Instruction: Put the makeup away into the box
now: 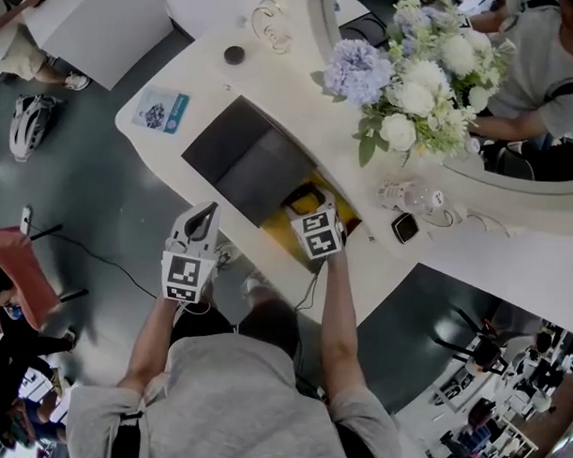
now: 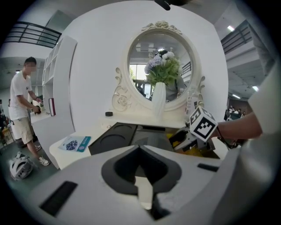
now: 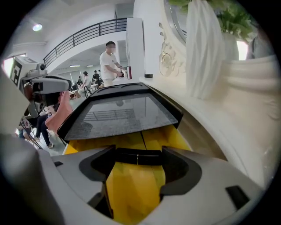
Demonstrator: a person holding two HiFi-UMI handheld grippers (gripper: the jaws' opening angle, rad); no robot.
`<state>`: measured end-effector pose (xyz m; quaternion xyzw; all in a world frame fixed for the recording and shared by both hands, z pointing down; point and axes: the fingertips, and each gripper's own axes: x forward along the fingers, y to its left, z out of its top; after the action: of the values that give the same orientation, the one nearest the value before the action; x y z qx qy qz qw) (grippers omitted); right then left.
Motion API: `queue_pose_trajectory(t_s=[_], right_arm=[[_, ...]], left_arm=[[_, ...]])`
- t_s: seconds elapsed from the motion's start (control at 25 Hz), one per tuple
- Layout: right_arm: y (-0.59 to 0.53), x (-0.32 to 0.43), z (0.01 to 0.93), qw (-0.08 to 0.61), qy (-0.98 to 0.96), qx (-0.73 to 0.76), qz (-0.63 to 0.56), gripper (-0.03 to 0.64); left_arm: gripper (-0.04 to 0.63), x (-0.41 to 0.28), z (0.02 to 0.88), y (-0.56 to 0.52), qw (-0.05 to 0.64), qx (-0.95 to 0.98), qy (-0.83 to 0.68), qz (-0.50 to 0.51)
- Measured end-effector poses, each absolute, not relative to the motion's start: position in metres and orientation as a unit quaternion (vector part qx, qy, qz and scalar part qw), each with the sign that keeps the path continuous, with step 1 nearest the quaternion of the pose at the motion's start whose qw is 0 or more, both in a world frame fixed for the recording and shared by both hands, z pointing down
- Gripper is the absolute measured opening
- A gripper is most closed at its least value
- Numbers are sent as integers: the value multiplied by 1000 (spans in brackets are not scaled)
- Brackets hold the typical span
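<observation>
Vanity top (image 1: 273,82): right gripper (image 3: 138,157) clamps black item (image 3: 127,156), unclear overhead.

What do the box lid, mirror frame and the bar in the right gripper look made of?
Box lid: dark glossy panel reflecting the railing; lacquered board or plastic, perhaps. Mirror frame: white moulded scrollwork; painted wood or resin, unclear. Black bar in the right gripper: smooth, likely plastic.

I see a cream bench (image 1: 209,87), a black box lid (image 1: 247,156) over a yellow box interior (image 3: 131,193), and a black makeup piece (image 3: 137,156). The marker cubes (image 1: 183,276) show black-and-white squares; the flowers (image 1: 413,87) are lavender and white, the card (image 1: 161,111) teal.
</observation>
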<state>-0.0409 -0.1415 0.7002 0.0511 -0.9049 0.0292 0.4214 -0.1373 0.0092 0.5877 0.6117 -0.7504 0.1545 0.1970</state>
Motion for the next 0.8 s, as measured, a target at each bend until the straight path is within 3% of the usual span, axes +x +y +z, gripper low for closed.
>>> queue_pose_trajectory(t_s=[0.4, 0.8], right_arm=[[-138, -43, 679, 404, -912, 59, 40, 337], [-147, -13, 606, 347, -928, 135, 25, 337]], left_arm=[[2, -136, 578, 3, 187, 617, -749, 153], [2, -116, 525, -28, 131, 665, -720, 147]])
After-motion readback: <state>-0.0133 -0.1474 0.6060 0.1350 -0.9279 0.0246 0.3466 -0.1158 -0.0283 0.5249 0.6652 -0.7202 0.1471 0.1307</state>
